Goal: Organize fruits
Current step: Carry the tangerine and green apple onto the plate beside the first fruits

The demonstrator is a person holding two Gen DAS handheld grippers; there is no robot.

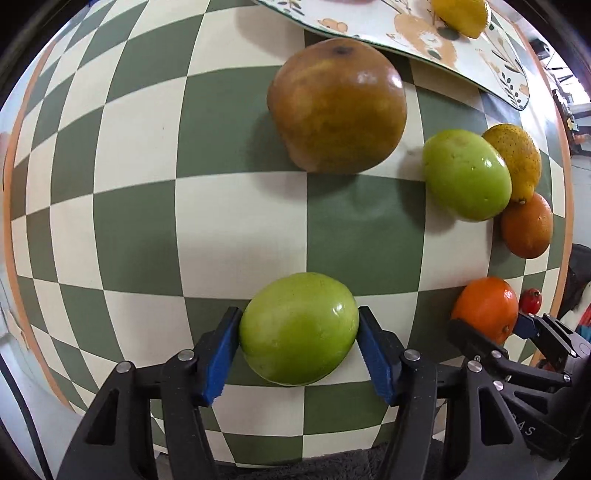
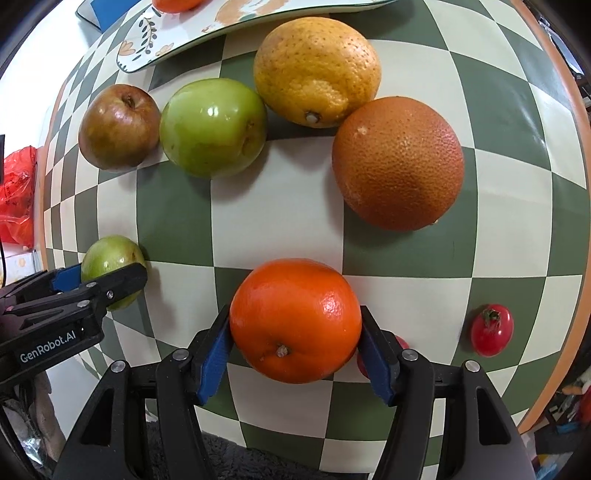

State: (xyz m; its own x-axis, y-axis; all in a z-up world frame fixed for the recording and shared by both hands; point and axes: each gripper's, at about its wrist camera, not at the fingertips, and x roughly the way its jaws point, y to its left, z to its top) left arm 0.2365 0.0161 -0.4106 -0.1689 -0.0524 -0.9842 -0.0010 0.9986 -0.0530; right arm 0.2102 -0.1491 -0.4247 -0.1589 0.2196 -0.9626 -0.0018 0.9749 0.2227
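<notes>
My left gripper (image 1: 299,323) is shut on a green fruit (image 1: 299,332), with a blue pad against each side of it. It shows in the right wrist view as the left gripper (image 2: 105,278) around the same green fruit (image 2: 107,254). My right gripper (image 2: 295,328) is shut on a bright orange (image 2: 295,317), stem end facing the camera. The left wrist view has the right gripper (image 1: 498,326) and its orange (image 1: 484,312) at the lower right. Both fruits sit low over the checkered cloth (image 1: 240,229). A patterned plate (image 1: 406,33) (image 2: 177,40) lies at the far edge.
Loose on the cloth are a brown apple (image 2: 118,125), a green apple (image 2: 212,127), a lemon (image 2: 317,70), a dull orange (image 2: 399,162) and a cherry tomato (image 2: 491,328). The plate holds a lemon (image 1: 461,14). A red bag (image 2: 18,192) lies off the left edge.
</notes>
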